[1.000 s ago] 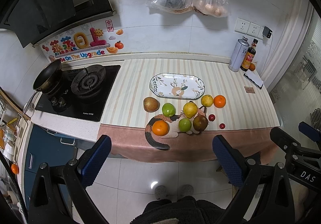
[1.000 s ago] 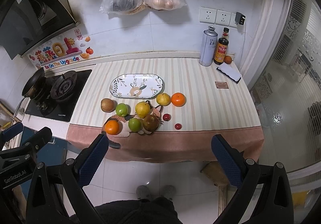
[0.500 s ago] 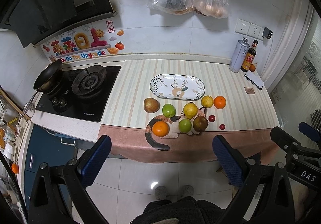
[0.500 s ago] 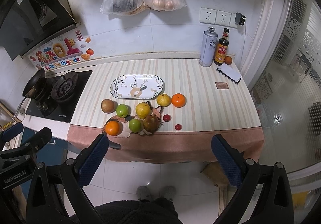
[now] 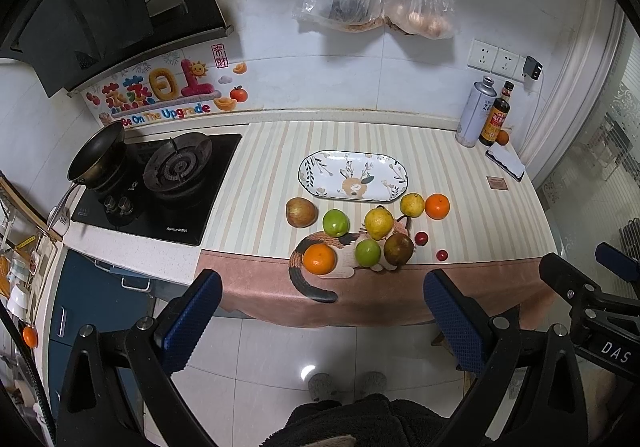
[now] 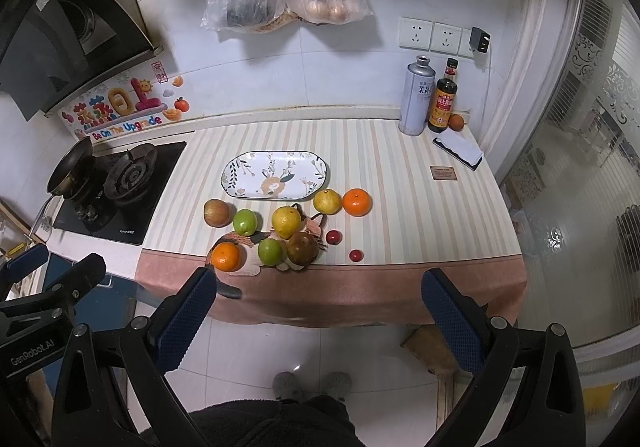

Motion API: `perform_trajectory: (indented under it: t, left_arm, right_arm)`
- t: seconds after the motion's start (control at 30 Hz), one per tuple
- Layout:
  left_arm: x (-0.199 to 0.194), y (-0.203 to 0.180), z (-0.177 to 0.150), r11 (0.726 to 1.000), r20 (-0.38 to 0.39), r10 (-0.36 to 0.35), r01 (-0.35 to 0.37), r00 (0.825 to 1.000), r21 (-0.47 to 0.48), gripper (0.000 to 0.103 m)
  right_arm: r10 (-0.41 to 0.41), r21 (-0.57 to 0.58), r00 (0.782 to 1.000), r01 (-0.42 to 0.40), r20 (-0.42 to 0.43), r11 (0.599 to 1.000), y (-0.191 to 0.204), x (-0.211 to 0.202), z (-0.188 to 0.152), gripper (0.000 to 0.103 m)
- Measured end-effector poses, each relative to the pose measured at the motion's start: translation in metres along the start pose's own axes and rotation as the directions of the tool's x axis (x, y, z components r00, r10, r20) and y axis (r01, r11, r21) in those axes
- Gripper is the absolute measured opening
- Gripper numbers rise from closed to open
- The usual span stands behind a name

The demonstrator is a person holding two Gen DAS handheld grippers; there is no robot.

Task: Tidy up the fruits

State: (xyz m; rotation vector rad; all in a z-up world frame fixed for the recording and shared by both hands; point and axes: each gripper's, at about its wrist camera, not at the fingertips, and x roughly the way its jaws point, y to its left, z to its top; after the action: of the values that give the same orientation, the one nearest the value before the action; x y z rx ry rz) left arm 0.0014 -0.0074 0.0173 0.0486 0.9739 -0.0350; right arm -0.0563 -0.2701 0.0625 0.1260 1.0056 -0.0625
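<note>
Hovering off the table's (image 5: pixel 460 167) near edge, the left gripper (image 5: pixel 320 311) and right gripper (image 6: pixel 316 307) both hold their jaws wide apart, empty. Fruits (image 6: pixel 286 222) cluster at 6 o'clock of the oval plate (image 6: pixel 240 179), beside it.

10 fruits (image 5: pixel 378 223), 1 plate (image 5: pixel 316 167)

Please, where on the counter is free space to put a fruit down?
The patterned plate holds nothing. Bare striped cloth lies between the right orange and the small card, also behind the plate. It is crowded on the cat mat, where fruits cluster.
</note>
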Motion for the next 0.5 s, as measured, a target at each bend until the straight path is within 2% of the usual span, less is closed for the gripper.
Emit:
perform_trajectory:
  t: [0.2, 0.3, 0.37, 0.5]
  left_arm:
    - [-0.001, 0.000, 0.001, 1.000, 0.001, -0.006, 0.006, 1.000, -0.002, 0.103]
    - [0.002, -0.002, 0.008, 1.000, 0.031, -0.009, 0.009, 0.999, -0.011, 0.103]
    - [0.008, 0.000, 0.010, 1.000, 0.057, 0.016, -0.014, 0.998, -0.024, 0.103]
    - [0.039, 0.007, 0.017, 0.990, 0.064, 0.123, -0.118, 0.990, -0.073, 0.103]
  right_arm:
    - [0.023, 0.011, 1.000, -0.024, 0.013, 1.000, -0.004, -0.001, 0.003, 0.103]
    - [0.093, 0.061, 0.995, -0.095, 0.024, 0.994, -0.016, 0.008, 0.004, 0.103]
    - [0.127, 0.080, 0.992, -0.128, 0.016, 0.989, -0.024, 0.022, 0.006, 0.103]
    - [0.189, 0.089, 0.982, -0.185, -0.032, 0.979, -0.032, 0.062, 0.009, 0.103]
